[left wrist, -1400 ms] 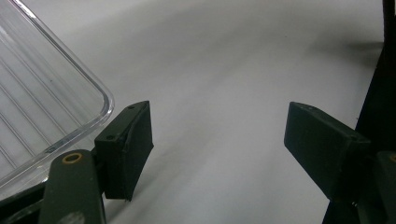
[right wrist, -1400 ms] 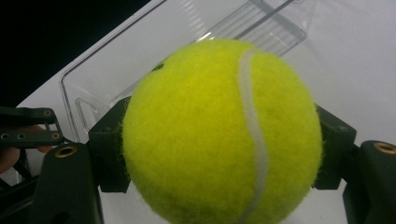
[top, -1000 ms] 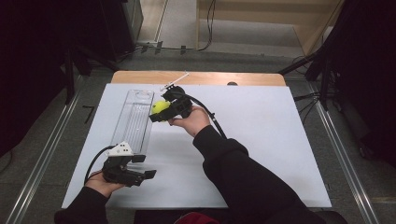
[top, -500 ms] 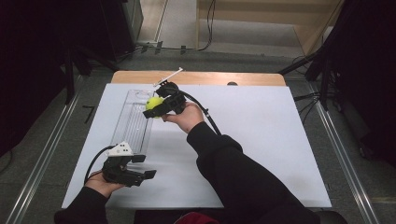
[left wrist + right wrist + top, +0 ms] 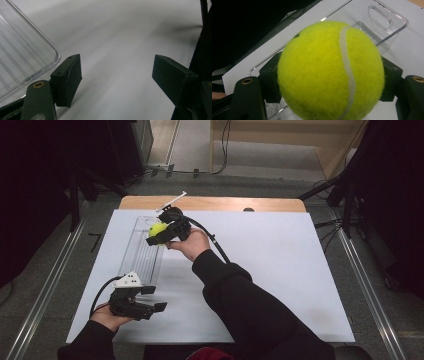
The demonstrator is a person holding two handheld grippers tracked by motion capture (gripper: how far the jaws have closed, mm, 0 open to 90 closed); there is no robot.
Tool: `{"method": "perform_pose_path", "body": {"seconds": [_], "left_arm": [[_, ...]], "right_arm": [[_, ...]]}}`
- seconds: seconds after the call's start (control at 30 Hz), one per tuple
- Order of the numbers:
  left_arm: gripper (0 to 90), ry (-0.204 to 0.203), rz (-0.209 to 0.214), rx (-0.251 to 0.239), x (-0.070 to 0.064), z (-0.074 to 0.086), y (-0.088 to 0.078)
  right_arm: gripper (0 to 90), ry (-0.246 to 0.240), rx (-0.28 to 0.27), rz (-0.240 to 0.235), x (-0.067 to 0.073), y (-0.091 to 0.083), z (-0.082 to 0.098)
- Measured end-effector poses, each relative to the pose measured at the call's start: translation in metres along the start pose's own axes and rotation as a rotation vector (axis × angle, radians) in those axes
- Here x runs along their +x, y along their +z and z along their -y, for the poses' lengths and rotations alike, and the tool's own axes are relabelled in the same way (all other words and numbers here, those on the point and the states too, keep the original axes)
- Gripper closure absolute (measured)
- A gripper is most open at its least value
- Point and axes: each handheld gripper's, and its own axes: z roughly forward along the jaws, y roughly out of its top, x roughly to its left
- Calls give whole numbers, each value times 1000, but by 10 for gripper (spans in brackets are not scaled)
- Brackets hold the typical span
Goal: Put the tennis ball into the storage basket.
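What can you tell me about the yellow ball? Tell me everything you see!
The tennis ball is bright yellow-green and fuzzy like felt, with a curved white seam running down it and a small dark mark near the top. It is round and whole. The right tool is shut on it, one black jaw pressing each side, holding it in the air over the far end of the clear plastic tray.

left gripper [image 5: 159, 306]: low by the near end of the clear tray [image 5: 142, 255], jaws spread wide and empty, hand [image 5: 107, 316] gripping from behind | right gripper [image 5: 161, 234]: raised over the tray's far half, jaws clamped on a tennis ball [image 5: 158, 230], black-sleeved forearm [image 5: 240, 290] reaching across, right hand [image 5: 190, 243] curled round its body
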Motion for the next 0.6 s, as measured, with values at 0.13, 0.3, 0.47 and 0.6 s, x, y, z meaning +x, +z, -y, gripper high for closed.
{"method": "perform_pose_path", "body": {"seconds": [0.13, 0.3, 0.47, 0.6], "left_arm": [[244, 4, -2, 3, 0, 0, 0], [244, 6, -4, 6, 0, 0, 0], [244, 5, -2, 7, -1, 0, 0], [244, 2, 3, 4, 0, 0, 1]], "right_arm": [[238, 1, 0, 0, 3, 4, -2], [238, -8, 4, 0, 6, 10, -6], [238, 3, 10, -2, 7, 18, -9], [238, -7, 13, -10, 10, 24, -9]]}}
